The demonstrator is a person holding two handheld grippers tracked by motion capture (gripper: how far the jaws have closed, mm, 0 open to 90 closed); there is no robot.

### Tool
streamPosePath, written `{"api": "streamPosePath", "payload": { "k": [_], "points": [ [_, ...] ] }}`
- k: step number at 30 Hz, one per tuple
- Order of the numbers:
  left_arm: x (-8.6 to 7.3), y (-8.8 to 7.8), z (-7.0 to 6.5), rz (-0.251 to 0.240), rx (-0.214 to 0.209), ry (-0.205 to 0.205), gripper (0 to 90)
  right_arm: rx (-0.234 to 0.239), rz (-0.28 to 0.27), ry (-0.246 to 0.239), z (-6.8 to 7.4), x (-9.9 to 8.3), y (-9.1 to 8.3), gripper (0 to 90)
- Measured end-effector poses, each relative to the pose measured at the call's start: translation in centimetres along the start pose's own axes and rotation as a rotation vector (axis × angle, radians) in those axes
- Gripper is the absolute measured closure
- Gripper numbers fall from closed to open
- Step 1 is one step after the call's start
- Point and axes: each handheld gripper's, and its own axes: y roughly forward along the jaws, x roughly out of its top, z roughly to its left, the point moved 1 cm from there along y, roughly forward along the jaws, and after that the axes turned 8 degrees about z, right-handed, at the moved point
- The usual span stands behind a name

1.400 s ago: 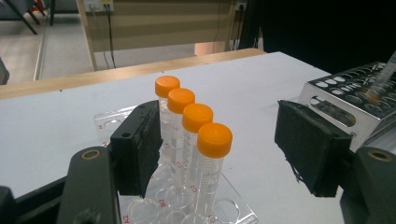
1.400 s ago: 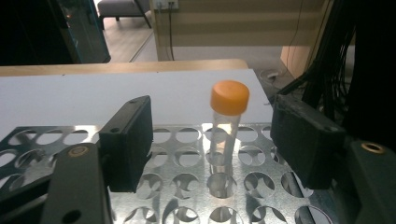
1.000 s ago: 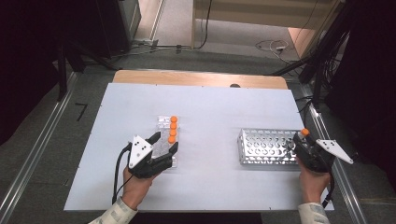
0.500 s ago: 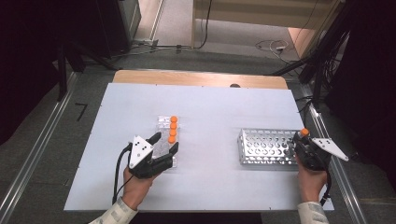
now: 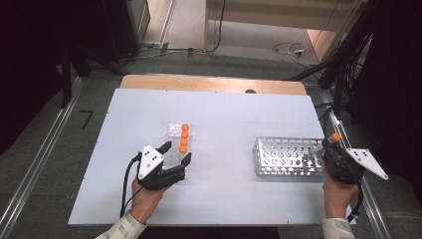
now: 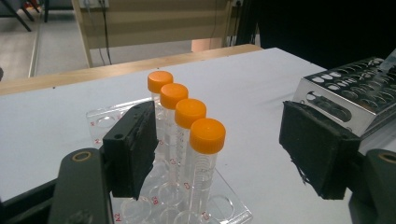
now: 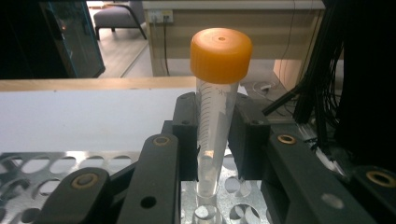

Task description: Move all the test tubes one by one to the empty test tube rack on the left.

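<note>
I am gripping an orange-capped tube (image 7: 215,116) upright in my right gripper (image 7: 214,140), its tip entering the metal rack (image 5: 288,158). My left gripper (image 6: 219,149) is gaping beside four capped tubes (image 6: 189,126) in the clear tray (image 6: 140,205).

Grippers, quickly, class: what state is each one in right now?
Left gripper: open, jaws either side of the orange-capped tubes.
Right gripper: shut on a tube over the metal rack.
</note>
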Motion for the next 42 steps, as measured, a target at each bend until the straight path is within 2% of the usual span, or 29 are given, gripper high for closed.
{"api": "streamPosePath", "payload": {
  "k": [5,13,17,30,34,42],
  "points": [
    [0.0,0.1,0.0,0.011,0.016,0.003,19.0,0.048,-0.027,-0.019,0.9,0.8,-1.4,71.8],
    [0.0,0.1,-0.1,0.013,0.012,0.005,18.6,0.164,-0.016,-0.053,3.3,1.3,-2.3,71.8],
    [0.0,0.1,-0.2,0.013,0.011,0.008,18.7,0.233,-0.007,-0.074,5.1,1.3,-2.5,71.8],
    [0.0,0.0,-0.3,0.009,0.024,0.012,18.7,0.437,0.023,-0.184,11.4,0.4,-3.5,71.8],
    [0.0,0.0,-0.3,0.007,0.022,0.012,18.7,0.476,0.054,-0.226,13.2,-0.3,-3.3,71.8],
    [0.0,0.0,-0.3,0.007,0.02,0.011,18.7,0.518,0.083,-0.266,15.3,-1.3,-3.0,71.8]
  ]
}}
